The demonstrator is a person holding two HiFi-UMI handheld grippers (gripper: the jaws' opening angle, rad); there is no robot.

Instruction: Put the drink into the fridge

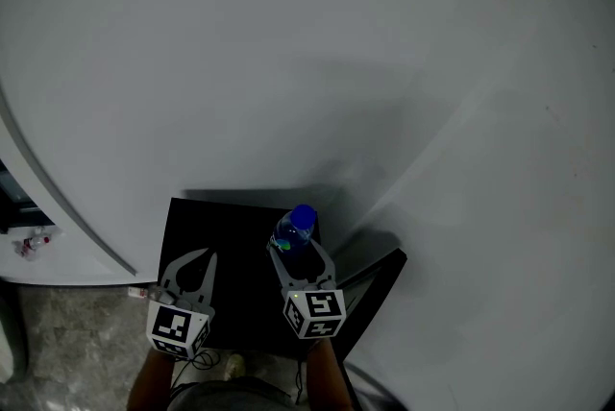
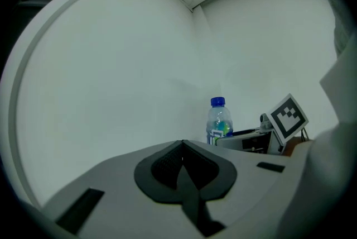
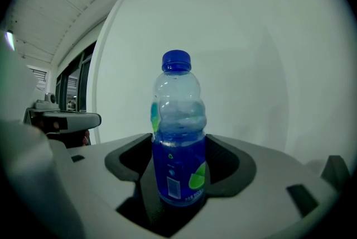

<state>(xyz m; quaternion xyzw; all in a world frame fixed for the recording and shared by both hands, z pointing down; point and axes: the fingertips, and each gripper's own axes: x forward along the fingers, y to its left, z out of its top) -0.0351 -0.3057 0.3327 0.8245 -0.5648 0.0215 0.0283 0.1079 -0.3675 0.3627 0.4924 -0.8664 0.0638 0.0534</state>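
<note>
Right gripper (image 1: 303, 255) jaws released around bottle (image 1: 296, 229) on black table (image 1: 231, 227); left gripper (image 1: 205, 257) jaws clenched; white wall (image 1: 288, 35).

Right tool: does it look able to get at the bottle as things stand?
Probably yes: the bottle stands upright on the black table, between the right tool's open jaws, with nothing else in the way.

I count one drink bottle (image 3: 177, 137), standing between the two fingers (image 3: 231, 162) of the right gripper (image 1: 301, 257), and one blue cap (image 3: 176, 61) on top of it. There are two grippers, the other being the left gripper (image 2: 183, 146). There are two marker cubes, the left cube (image 1: 178, 330) and the right cube (image 1: 315, 313), each behind its own fingers. One black table (image 1: 223, 225) lies under all four fingers.
</note>
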